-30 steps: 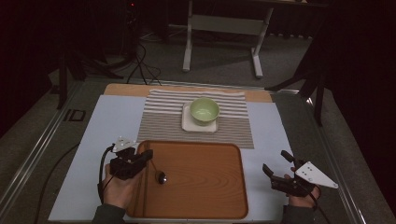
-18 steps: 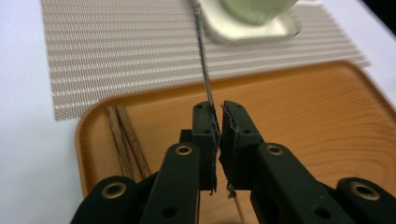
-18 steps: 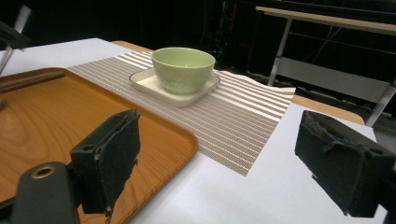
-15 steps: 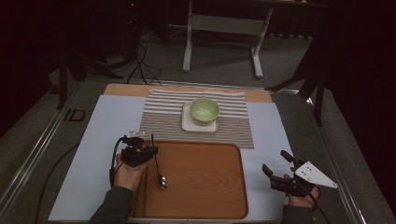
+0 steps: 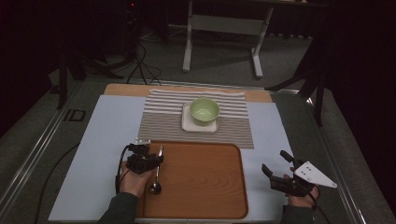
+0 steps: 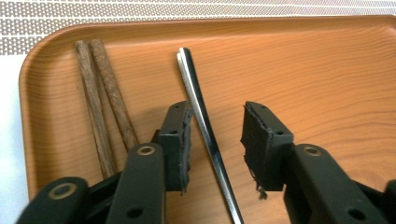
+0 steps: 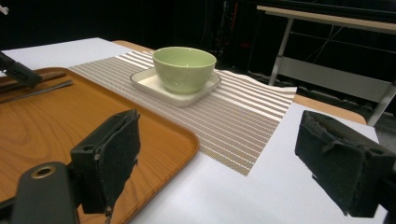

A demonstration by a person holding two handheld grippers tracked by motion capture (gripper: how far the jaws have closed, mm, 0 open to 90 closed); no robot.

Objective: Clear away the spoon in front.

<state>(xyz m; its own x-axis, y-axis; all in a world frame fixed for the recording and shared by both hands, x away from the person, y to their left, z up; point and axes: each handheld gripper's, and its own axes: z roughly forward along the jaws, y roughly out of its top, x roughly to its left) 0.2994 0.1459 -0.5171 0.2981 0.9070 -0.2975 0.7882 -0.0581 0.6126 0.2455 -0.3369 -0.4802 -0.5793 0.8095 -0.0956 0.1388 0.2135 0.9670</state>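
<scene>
A metal spoon [image 5: 157, 173] lies on the wooden tray [image 5: 205, 186], bowl end toward the person. My left gripper [image 5: 154, 158] sits low over its handle. In the left gripper view the handle of the spoon [image 6: 201, 112] runs between the jaws of the left gripper [image 6: 217, 112], close to the left pad but not pinched. These jaws have just been opening. Two brown chopsticks [image 6: 100, 93] lie to the left of the spoon. My right gripper [image 5: 275, 161] rests on the white table right of the tray, open and holding nothing [image 7: 219, 135].
A green bowl [image 5: 205, 111] stands on a small white square plate [image 5: 187, 125] on the striped placemat [image 5: 163, 121], beyond the tray. The white table surface [image 5: 102, 135] extends on both sides. A metal stand [image 5: 222, 23] is on the floor behind the table.
My left gripper came down over the tray's left part with the spoon, and its jaws opened, leaving the spoon lying on the wood. The right gripper stayed where it was.
</scene>
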